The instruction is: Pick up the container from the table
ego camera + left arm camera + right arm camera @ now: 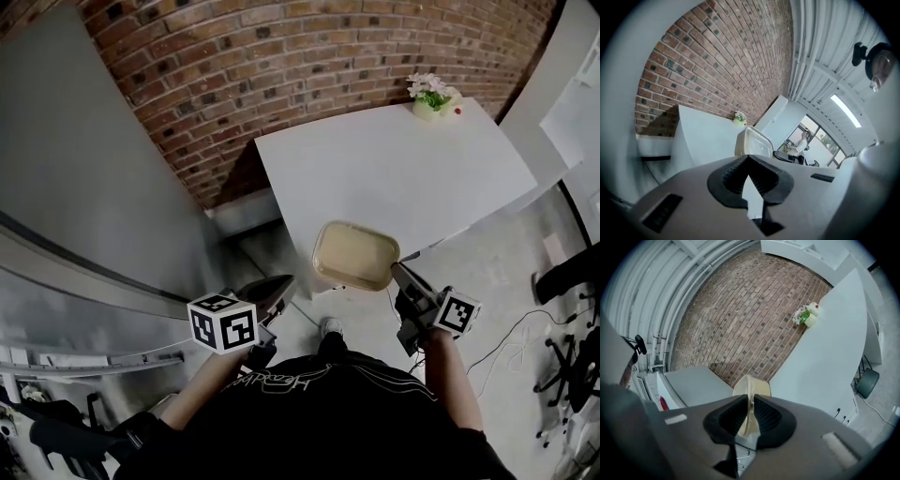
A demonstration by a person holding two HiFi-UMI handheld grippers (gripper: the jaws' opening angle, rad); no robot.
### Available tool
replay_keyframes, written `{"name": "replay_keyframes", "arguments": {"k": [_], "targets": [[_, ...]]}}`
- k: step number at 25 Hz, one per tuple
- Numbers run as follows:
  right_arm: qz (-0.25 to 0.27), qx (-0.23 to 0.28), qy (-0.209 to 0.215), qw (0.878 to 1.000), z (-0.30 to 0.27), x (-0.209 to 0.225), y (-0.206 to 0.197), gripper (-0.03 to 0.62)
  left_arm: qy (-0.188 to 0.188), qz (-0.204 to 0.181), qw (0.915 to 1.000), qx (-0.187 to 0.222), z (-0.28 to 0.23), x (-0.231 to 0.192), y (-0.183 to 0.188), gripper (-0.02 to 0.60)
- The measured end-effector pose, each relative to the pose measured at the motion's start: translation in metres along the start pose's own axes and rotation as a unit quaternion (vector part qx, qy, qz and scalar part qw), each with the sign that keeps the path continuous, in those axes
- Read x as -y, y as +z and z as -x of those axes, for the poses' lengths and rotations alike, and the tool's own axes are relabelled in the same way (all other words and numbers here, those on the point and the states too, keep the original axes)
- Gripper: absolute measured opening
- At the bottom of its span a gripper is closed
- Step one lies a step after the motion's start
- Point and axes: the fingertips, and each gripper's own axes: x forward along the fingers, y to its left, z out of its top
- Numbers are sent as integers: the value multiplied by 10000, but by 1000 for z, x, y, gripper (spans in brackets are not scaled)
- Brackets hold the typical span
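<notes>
Brick wall (309, 66) across the back, with a plain grey wall (84, 169) to its left. Concrete floor (487, 281) at right has cables (511, 337) trailing over it.

White tabletop (394, 169) runs out from the brick wall towards the person (337, 412), who is in a black top at the bottom of the head view.

Container (354, 255): beige, rectangular with rounded corners and shallow, lid side facing the head camera. It is in the air at the tabletop's near edge. Its far side overlaps that edge in the head view, and floor shows under the rest. It looks clear of the surface. In the left gripper view it stands up beyond the tabletop edge, tilted.

Right gripper (397, 272): jaws clamped on the container's right-hand rim. In the right gripper view the rim sits edge-on between the pads, with only a narrow gap around it. This is the only grip on the container.

Left gripper (277, 286): down and left of the container, not touching it. Its jaws meet at the tips in the left gripper view, with nothing between them.

Flower pot (431, 98): small, with white blooms, on the far corner of the tabletop, well apart from the container.
</notes>
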Motion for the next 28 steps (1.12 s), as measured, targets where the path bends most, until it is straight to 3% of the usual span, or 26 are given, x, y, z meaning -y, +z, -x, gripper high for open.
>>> {"name": "replay_keyframes", "arguments": {"k": [18,22,28], "targets": [[712,671,758,9923,56,-114,-20,48,-473,-508,9968,405,68,48,-10,3],[743,765,886,9903,62,-127,-28,48,-488,-668,9954,493,82,54,-12,3],[781,635,867,9911,64,-128,-46,48,-451,-585,9963,434,88,51,-28,3]]}}
